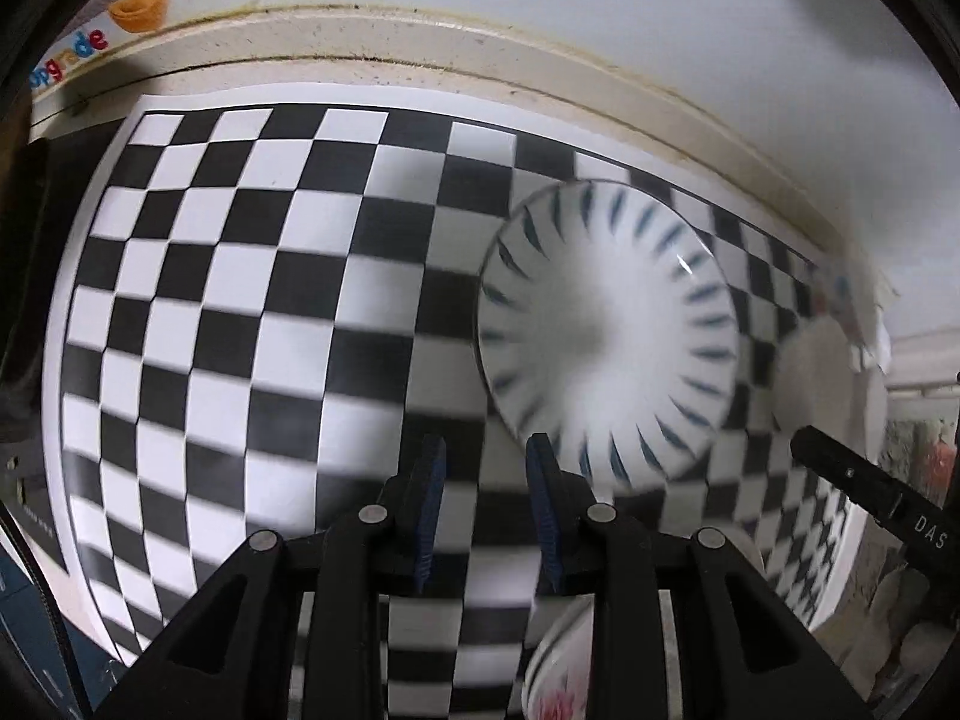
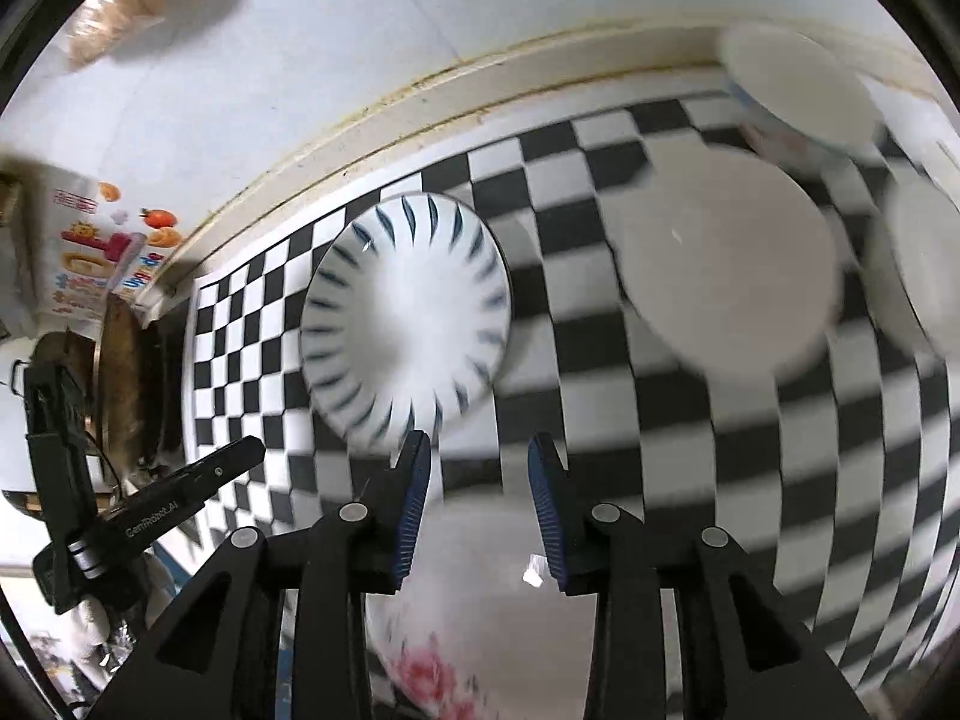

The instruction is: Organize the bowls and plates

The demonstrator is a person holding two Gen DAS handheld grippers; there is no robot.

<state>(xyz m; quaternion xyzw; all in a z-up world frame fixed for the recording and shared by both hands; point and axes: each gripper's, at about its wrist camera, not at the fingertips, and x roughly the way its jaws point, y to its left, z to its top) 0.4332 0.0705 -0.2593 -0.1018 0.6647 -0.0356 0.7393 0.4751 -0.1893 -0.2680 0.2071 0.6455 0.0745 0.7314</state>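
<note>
Checkered mat point(image 1: 240, 300) beneath both grippers, blue-striped plate point(image 1: 606, 336) ahead of left gripper point(image 1: 486, 504) — jaws nearly closed, empty, right gripper point(image 2: 480, 504) parted, nothing gripped — floral bowl point(image 2: 480, 612) below.

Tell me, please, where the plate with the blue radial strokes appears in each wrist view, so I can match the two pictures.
Left wrist view: the blue-stroked plate lies right of centre, just beyond the right fingertip of the left gripper.
Right wrist view: the same plate lies left of centre, beyond the left fingertip of the right gripper.
Shared landmark: the checkerboard mat under it, which runs to the cream ledge by the wall.
</note>
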